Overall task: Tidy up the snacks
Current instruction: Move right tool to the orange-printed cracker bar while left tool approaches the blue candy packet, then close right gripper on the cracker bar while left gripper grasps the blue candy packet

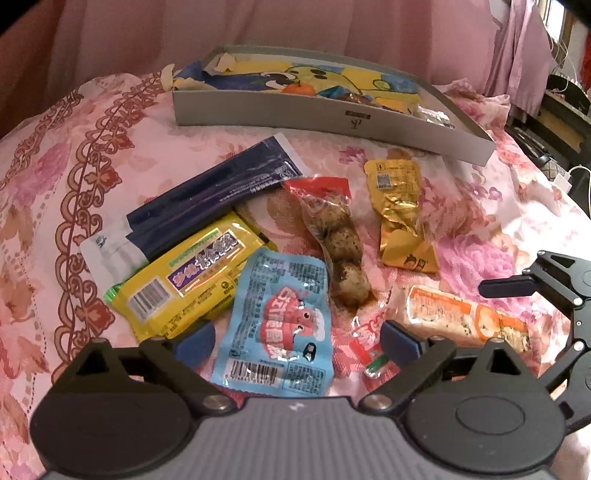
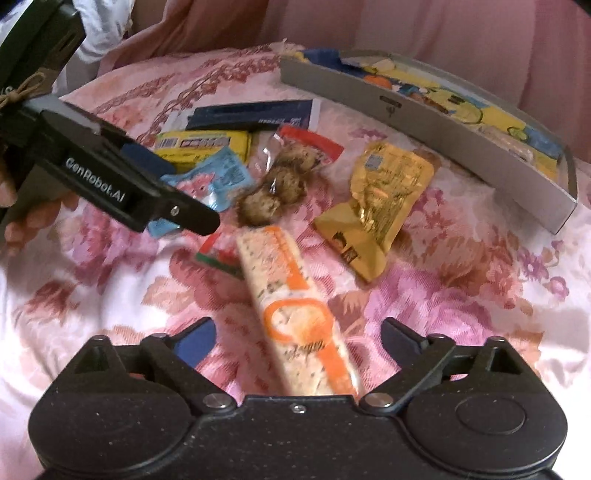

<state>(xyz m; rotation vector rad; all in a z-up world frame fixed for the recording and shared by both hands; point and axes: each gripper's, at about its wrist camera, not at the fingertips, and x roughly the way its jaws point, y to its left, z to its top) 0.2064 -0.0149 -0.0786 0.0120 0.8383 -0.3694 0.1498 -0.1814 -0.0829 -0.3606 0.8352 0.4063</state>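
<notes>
Snacks lie loose on the floral bedspread (image 2: 461, 295) near the grey box (image 1: 295, 107). An orange-printed cracker bar (image 2: 303, 317) lies between the right gripper's (image 2: 299, 339) spread fingers; the left gripper (image 1: 297, 339), also apart, brackets a blue packet (image 1: 277, 325).

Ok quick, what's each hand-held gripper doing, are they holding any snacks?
Left hand-held gripper: open, holding nothing, around the light blue plastic snack packet.
Right hand-held gripper: open, holding nothing, around the long orange-and-white wrapped bar.

Pink floral bedspread (image 1: 480, 251); pink curtain (image 1: 332, 29) behind; cluttered shelf (image 1: 565, 122) rt.
</notes>
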